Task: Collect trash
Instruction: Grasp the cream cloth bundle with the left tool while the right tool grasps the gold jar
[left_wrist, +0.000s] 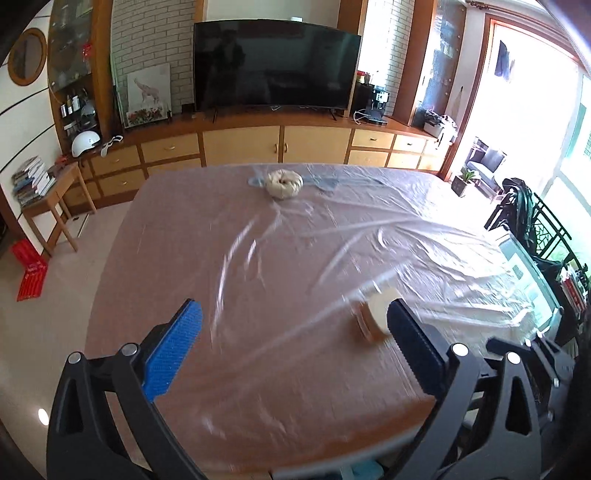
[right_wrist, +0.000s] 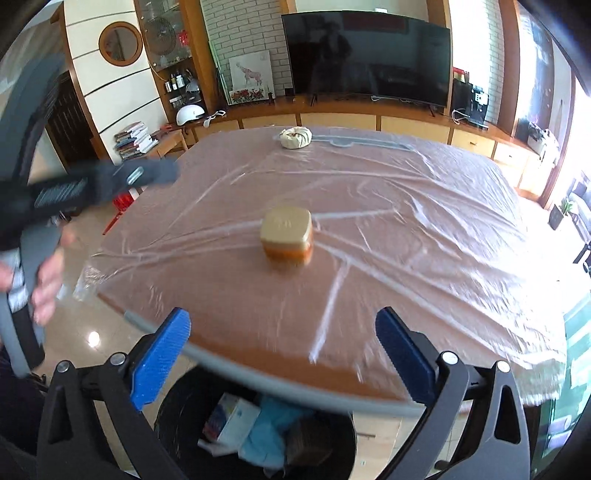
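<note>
A table (right_wrist: 424, 229) under wrinkled clear plastic film carries a small amber jar with a gold lid (right_wrist: 286, 236) near its middle. A white knotted bundle (right_wrist: 295, 137) lies at the far edge. Below the near edge stands a black trash bin (right_wrist: 173, 424) holding a white-and-blue carton (right_wrist: 231, 421) and crumpled blue material (right_wrist: 269, 432). My right gripper (right_wrist: 283, 314) hangs open above the bin and table edge, with nothing between its fingers. My left gripper (left_wrist: 294, 308) is open over the table. The jar (left_wrist: 371, 317) sits just beyond its right finger, and the bundle (left_wrist: 284, 183) lies far ahead.
A hand (right_wrist: 48, 273) holds the blurred left gripper (right_wrist: 110, 181) at the left of the right wrist view. A TV (left_wrist: 277, 70) on a long wooden cabinet (left_wrist: 240, 144) stands behind the table. A side table with books (left_wrist: 37, 181) and a red stool (left_wrist: 31, 273) are on the left.
</note>
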